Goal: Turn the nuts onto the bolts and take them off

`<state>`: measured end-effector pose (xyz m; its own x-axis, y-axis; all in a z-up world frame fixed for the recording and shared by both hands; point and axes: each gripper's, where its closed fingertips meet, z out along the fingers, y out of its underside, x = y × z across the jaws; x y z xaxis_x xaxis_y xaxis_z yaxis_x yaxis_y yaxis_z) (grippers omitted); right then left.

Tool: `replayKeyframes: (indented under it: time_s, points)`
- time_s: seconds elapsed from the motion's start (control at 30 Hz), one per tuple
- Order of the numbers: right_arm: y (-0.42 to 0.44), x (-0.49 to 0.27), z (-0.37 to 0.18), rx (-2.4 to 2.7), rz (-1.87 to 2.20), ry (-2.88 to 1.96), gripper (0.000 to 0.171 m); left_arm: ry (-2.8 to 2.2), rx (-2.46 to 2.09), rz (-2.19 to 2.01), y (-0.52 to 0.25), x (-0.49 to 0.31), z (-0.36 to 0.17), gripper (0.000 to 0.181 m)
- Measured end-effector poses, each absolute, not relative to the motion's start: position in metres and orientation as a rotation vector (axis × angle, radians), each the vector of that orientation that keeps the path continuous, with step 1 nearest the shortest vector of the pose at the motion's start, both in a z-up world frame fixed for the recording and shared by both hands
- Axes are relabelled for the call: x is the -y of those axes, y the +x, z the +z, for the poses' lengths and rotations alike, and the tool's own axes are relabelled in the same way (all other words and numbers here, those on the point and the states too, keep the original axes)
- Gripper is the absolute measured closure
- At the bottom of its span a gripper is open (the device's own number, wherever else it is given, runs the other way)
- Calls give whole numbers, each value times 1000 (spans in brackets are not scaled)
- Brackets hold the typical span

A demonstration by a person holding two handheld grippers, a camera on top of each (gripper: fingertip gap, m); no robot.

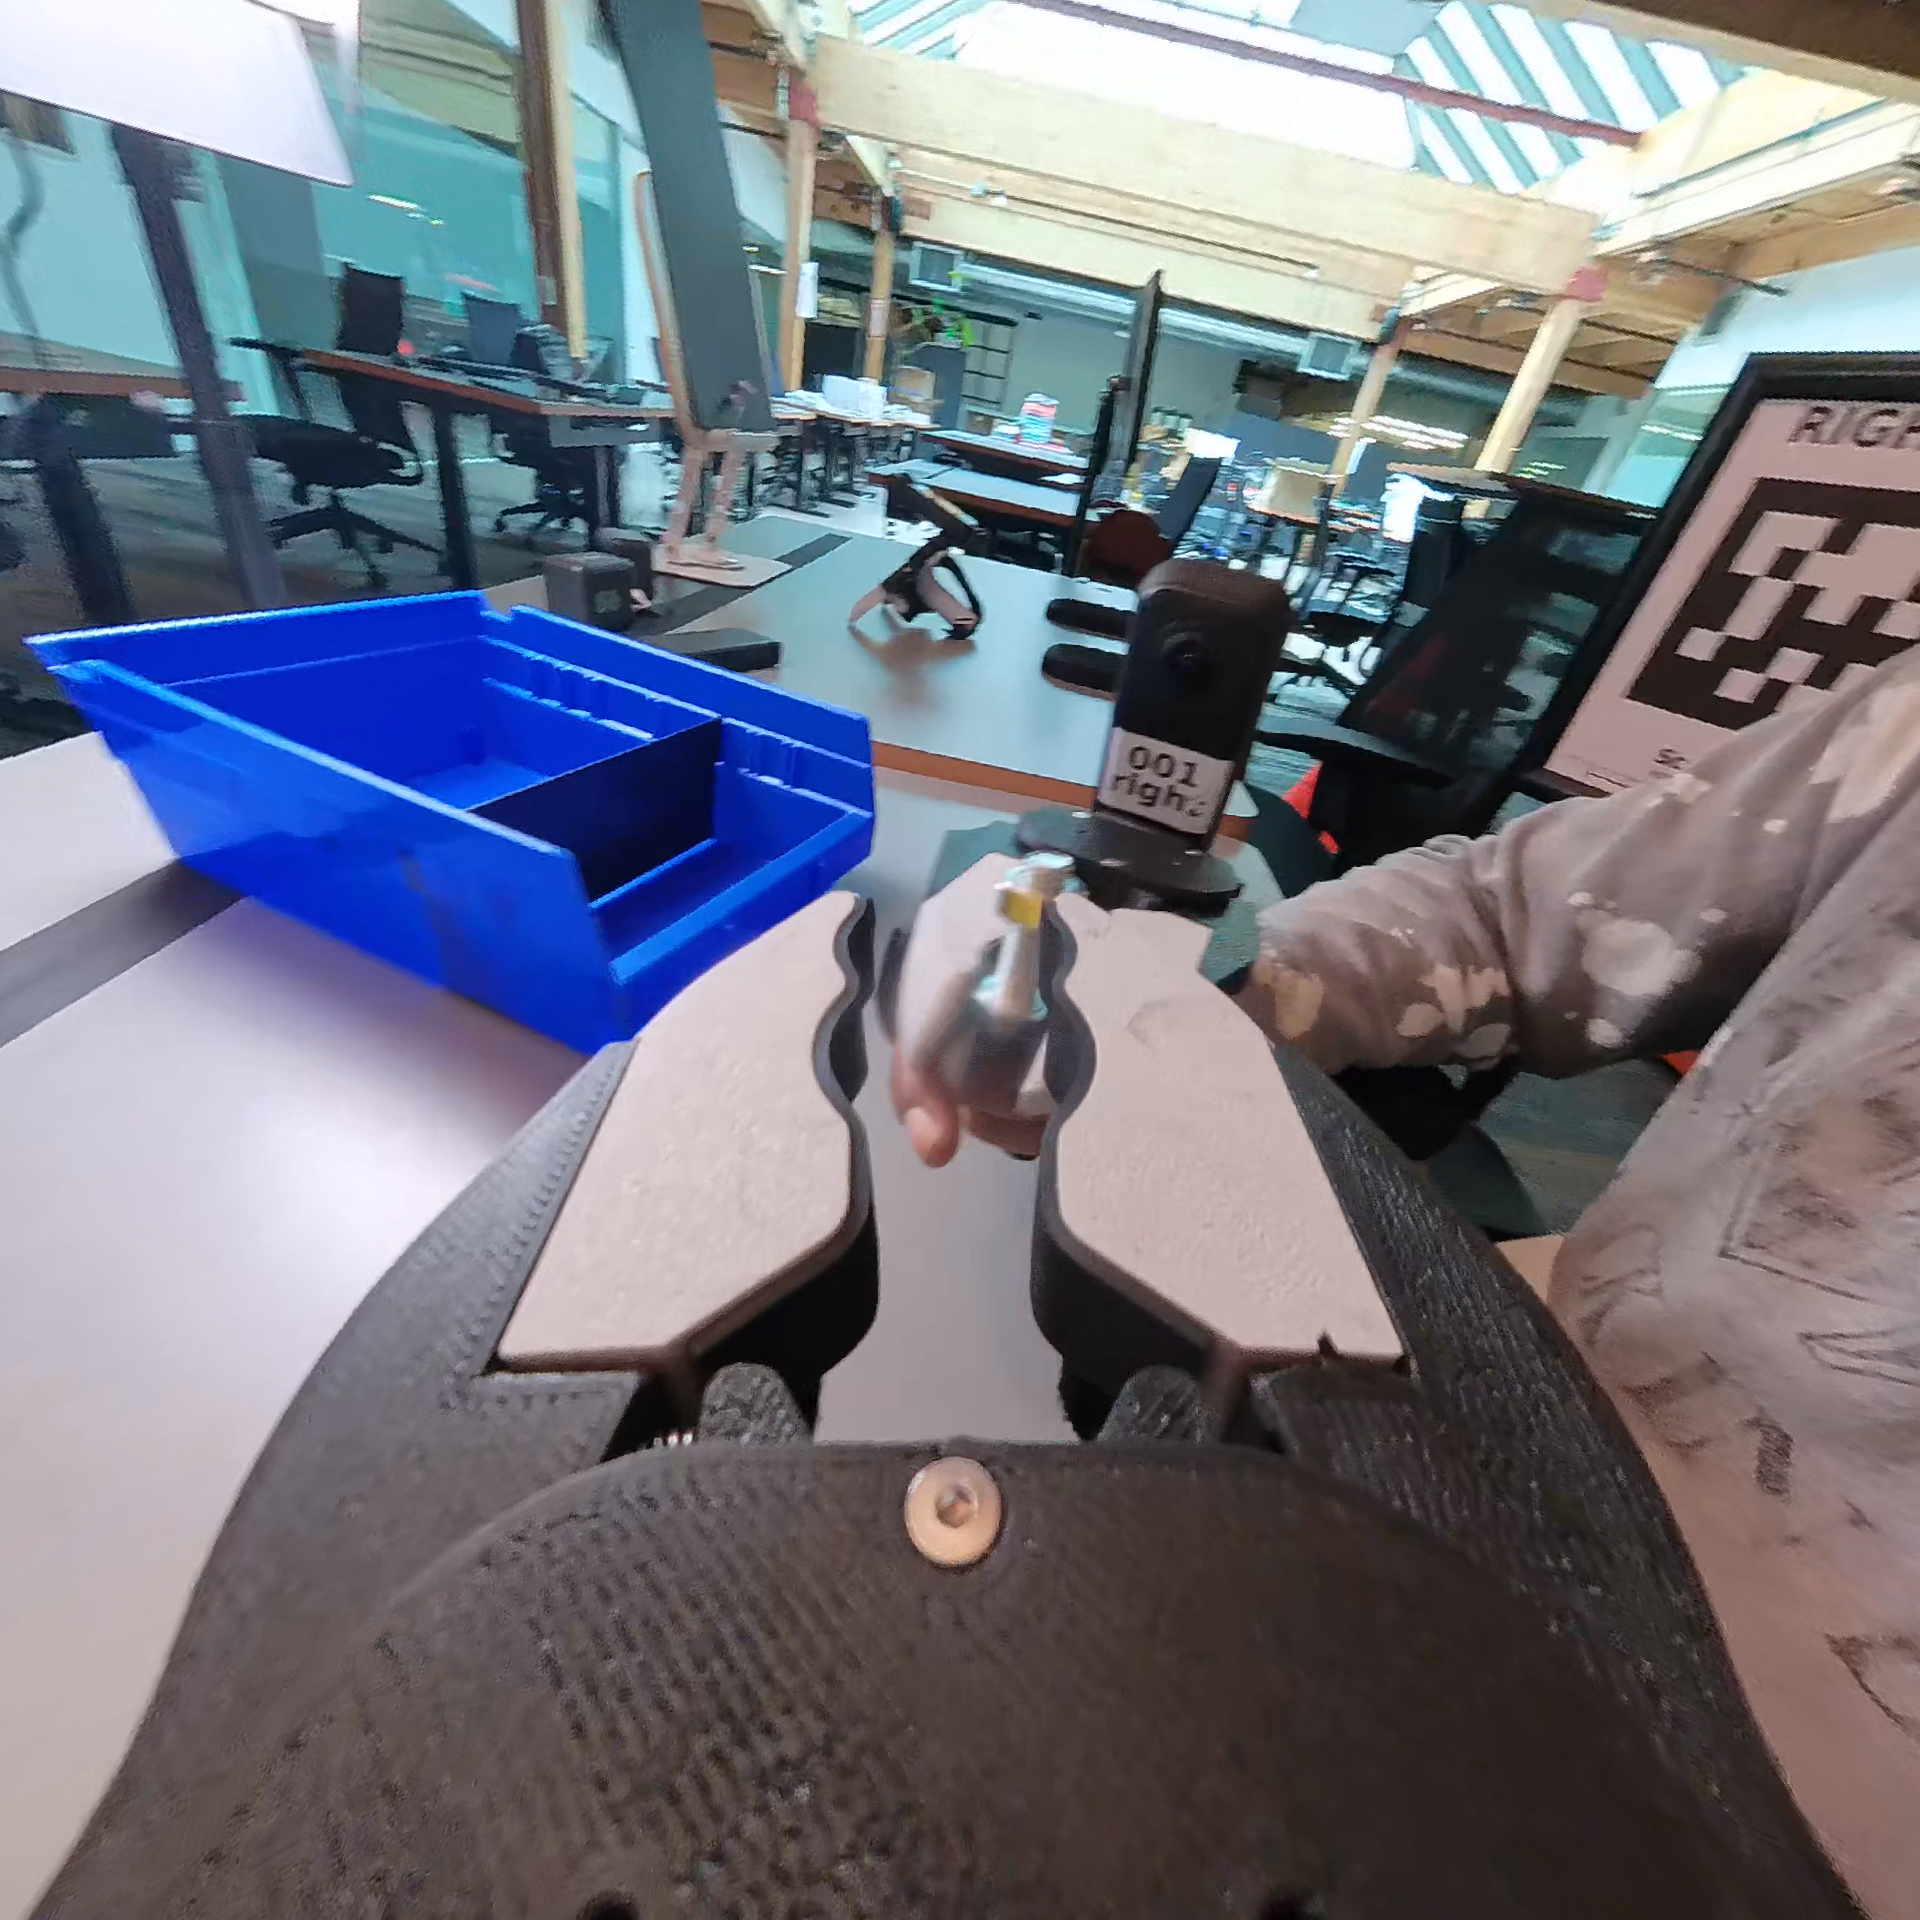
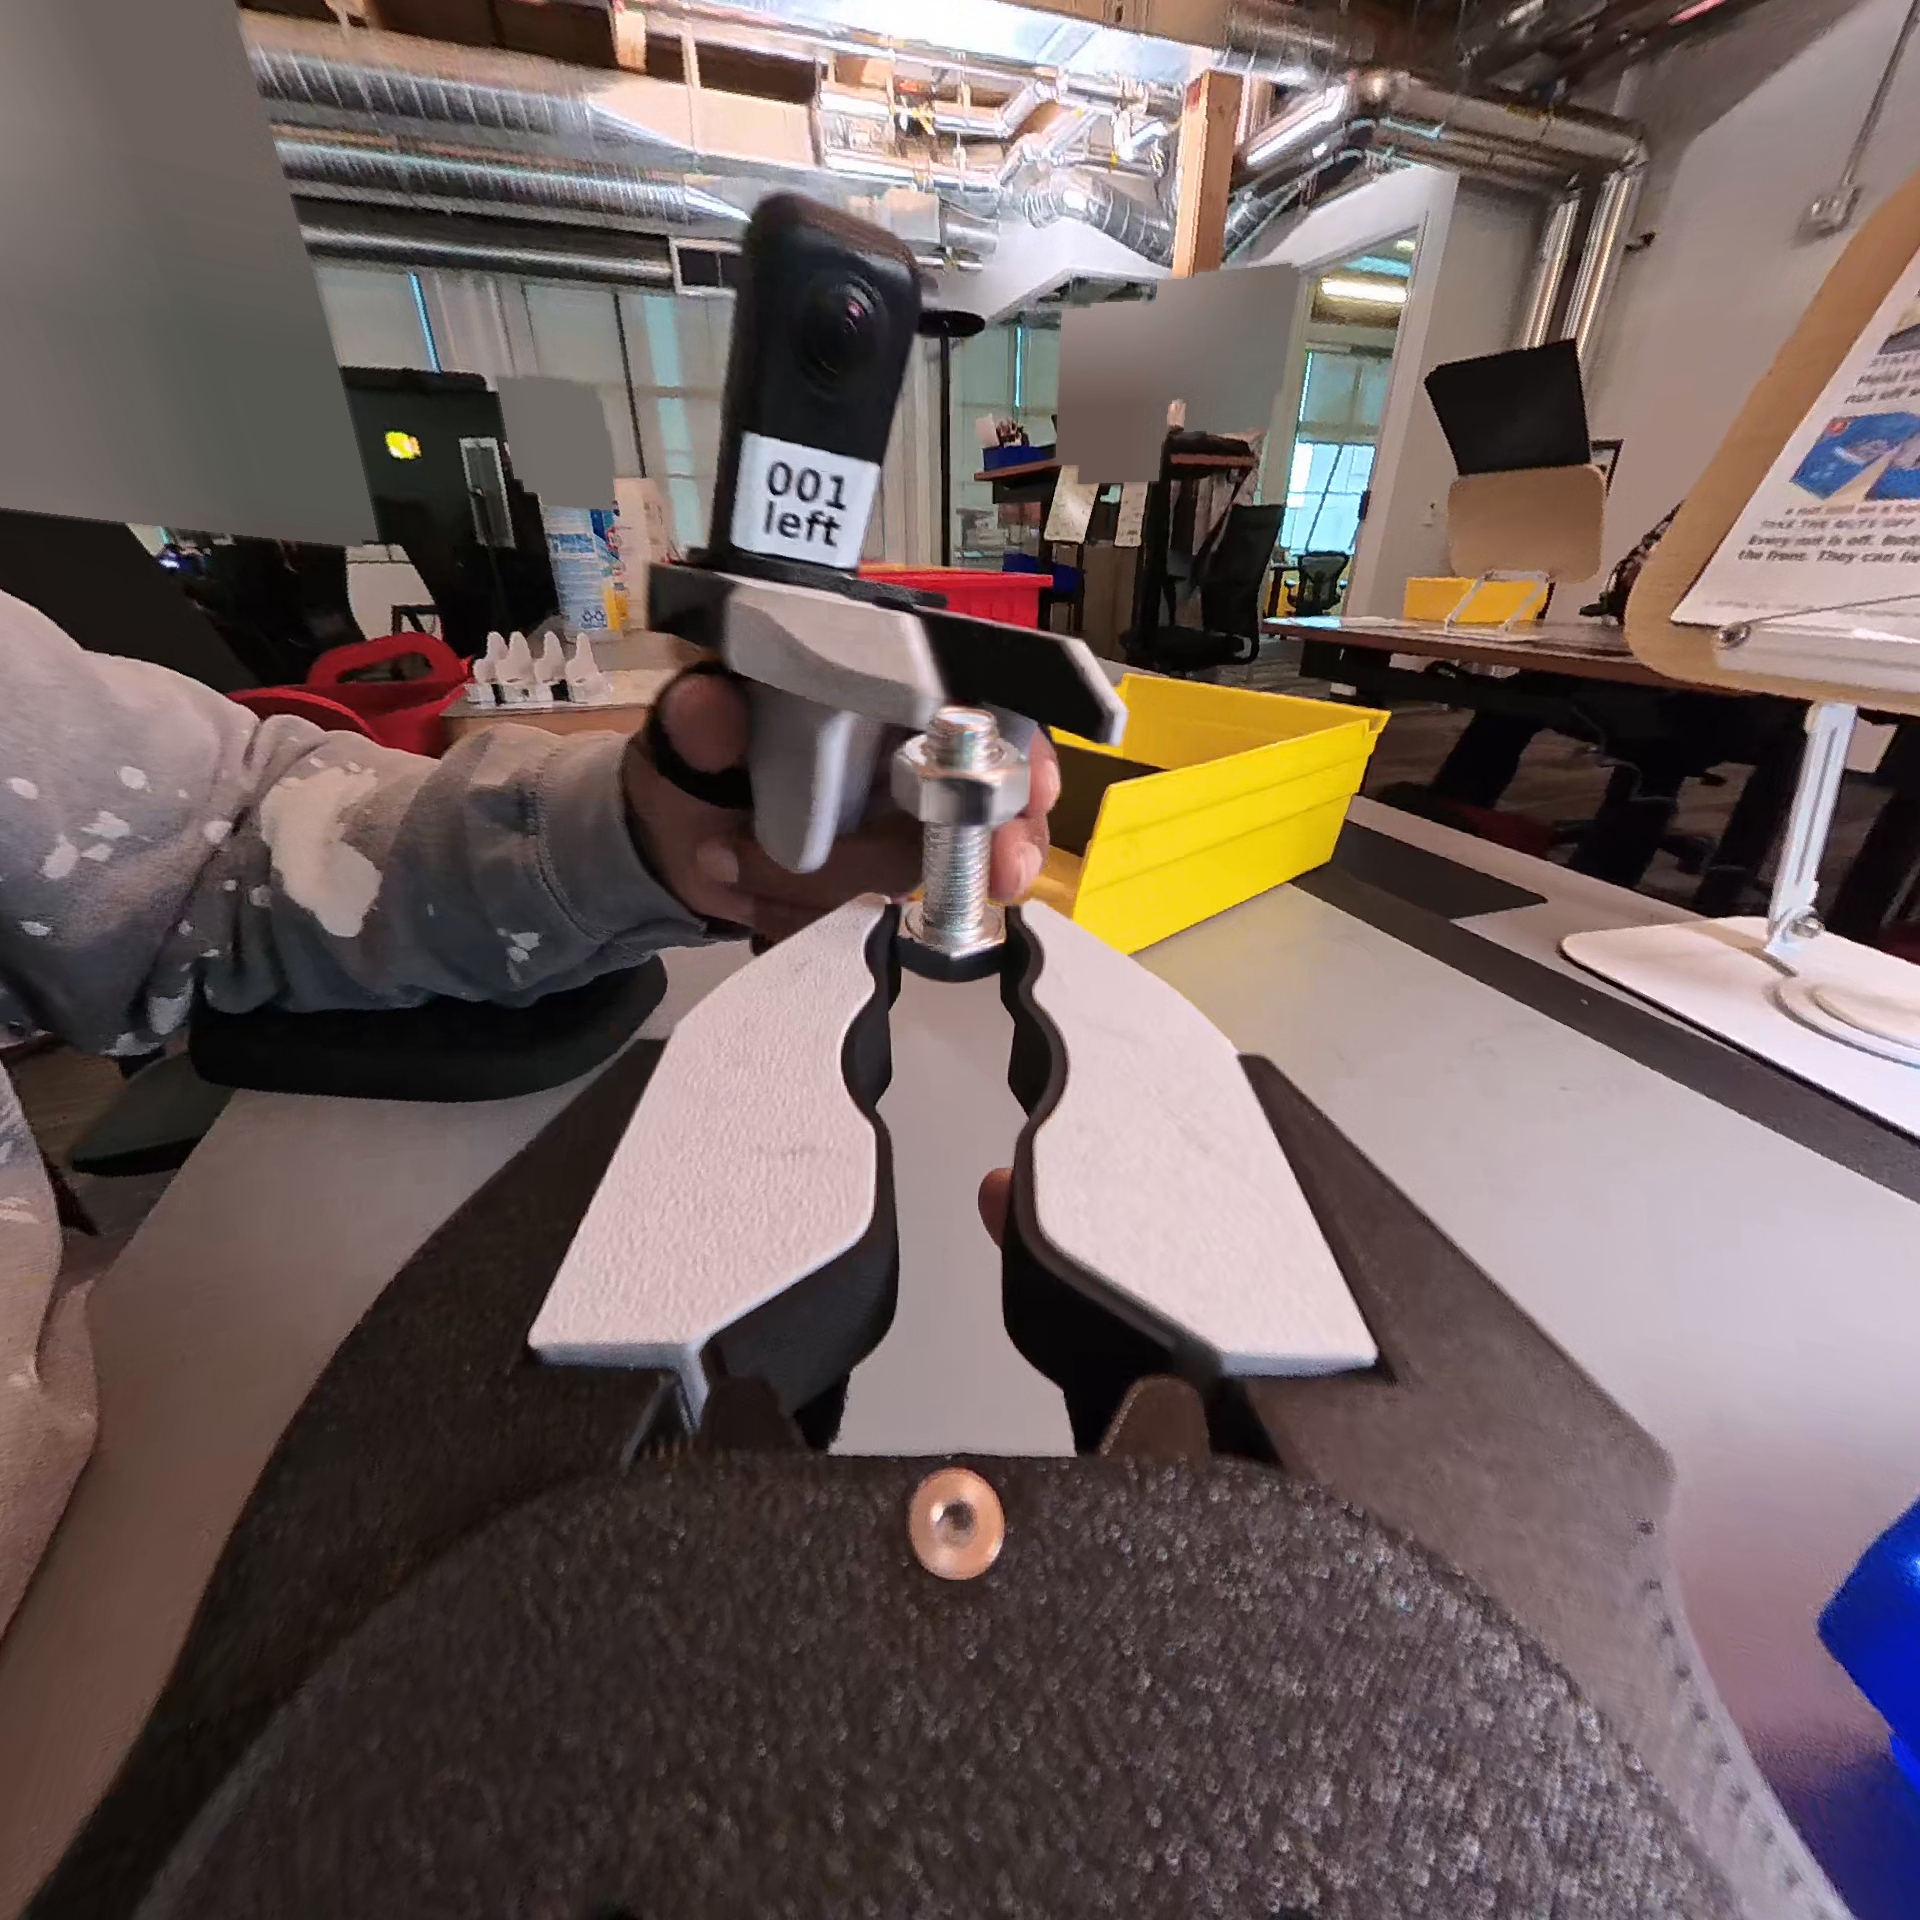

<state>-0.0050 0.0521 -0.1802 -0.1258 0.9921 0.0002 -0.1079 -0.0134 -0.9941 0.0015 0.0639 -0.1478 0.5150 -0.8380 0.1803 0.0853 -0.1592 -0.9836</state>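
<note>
In the right wrist view my right gripper (image 2: 954, 928) is shut on the head of a silver bolt (image 2: 956, 873) and holds it upright above the grey table (image 2: 1455, 1143). A hex nut (image 2: 961, 784) sits near the bolt's top. The left gripper's camera (image 2: 821, 343) and hand are just behind the nut. In the left wrist view my left gripper (image 1: 966, 925) has its jaws apart, and the blurred bolt (image 1: 1013, 966) shows in the gap, nearer the right finger (image 1: 1174, 1122). I cannot see any finger touching the nut.
A blue bin (image 1: 364, 862) with a divider stands on the table to the left. A yellow bin (image 2: 1226, 810) is behind the bolt. An instruction board on a white stand (image 2: 1808, 810) is at the right. A marker board (image 1: 1787, 582) stands behind the person's sleeve (image 1: 1558, 935). My left and right fingertips are right by each other.
</note>
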Motion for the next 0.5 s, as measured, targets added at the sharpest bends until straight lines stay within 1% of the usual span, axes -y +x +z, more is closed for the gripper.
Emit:
replayKeyframes:
  time_s: [0.07,0.17,0.2,0.23,0.33,0.5]
  points:
    - [-7,-52,-183,1225,1348,-1083,153,-1520,-712,-954,12,-58,-150,145]
    - [-7,-49,-182,1230,1344,-1070,153,-1544,-714,-899,10,-64,-155,145]
    - [-5,-50,-181,1222,1359,-1060,153,-1583,-663,-853,1,-72,-157,165]
    - [-3,-48,-176,1217,1387,-1030,153,-1609,-630,-788,-9,-80,-160,165]
    - [-2,-49,-174,1212,1369,-1025,153,-1588,-604,-854,-15,-78,-155,159]
    - [-7,-54,-183,1224,1338,-1086,153,-1540,-700,-914,8,-62,-152,144]
